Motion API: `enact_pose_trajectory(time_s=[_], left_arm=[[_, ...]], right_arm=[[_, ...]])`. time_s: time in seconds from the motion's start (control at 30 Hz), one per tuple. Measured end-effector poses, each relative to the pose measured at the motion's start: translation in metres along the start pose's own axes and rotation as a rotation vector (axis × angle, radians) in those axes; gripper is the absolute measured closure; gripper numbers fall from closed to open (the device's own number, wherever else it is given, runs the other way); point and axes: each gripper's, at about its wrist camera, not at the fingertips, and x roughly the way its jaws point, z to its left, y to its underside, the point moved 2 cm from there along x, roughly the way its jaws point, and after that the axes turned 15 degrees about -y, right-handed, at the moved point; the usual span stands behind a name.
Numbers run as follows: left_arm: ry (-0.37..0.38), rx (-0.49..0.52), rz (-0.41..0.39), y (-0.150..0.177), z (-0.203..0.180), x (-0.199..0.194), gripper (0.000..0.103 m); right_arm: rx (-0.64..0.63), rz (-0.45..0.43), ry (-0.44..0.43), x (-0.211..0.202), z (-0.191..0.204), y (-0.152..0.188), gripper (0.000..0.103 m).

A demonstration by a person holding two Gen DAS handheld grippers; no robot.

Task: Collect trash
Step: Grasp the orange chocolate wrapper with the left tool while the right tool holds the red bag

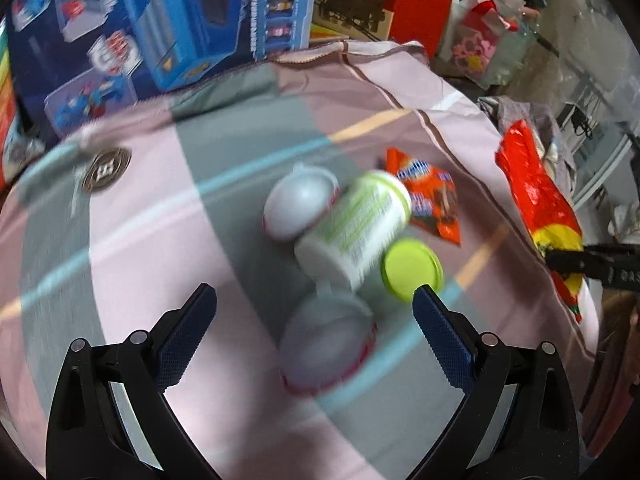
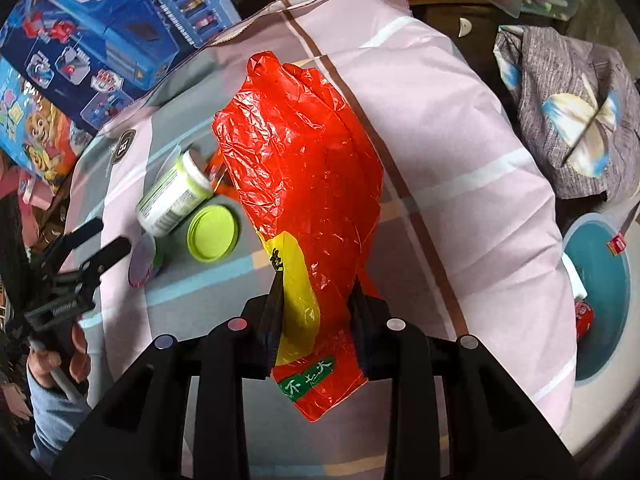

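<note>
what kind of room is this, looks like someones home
Probably a cluttered home room, perhaps a child's: the trash lies on a pink and grey checked quilt, blue toy boxes stand behind it, and crumpled clothing is heaped beside it.

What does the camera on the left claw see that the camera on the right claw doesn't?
Only the left wrist view shows two silvery tubs and an orange snack wrapper flat on the cloth. Only the right wrist view shows a teal bin and a grey garment. Both show the white bottle, the green lid, the red plastic bag pinched in the right claw, and the blue toy box.
</note>
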Motion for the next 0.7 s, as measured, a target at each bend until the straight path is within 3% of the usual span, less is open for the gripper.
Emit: enact_pose_trajectory(time_s=[0.17,0.37,0.63,0.7], left_arm=[[0.028,0.032,0.003,-0.023,-0.019,0.007,0.005],[0.008,0.198,-0.025,-0.051,-0.076,0.015,0.004],[0.026,0.367,0.062,-0.079,-0.135,0.062,0.005],[0.035,0.391,0.072,-0.078,-0.144,0.069,0.010]], right_arm=[[0.028,-0.004,-0.009,0.000,-0.018,-0.013,0.073],[0.086,-0.013,-0.026,0.002,-0.047,-0.029,0.072],[0.139,-0.032,-0.046,-0.004,-0.082,-0.039,0.071],[0.150,-0.037,-0.054,-0.005,-0.089,-0.039,0.071]])
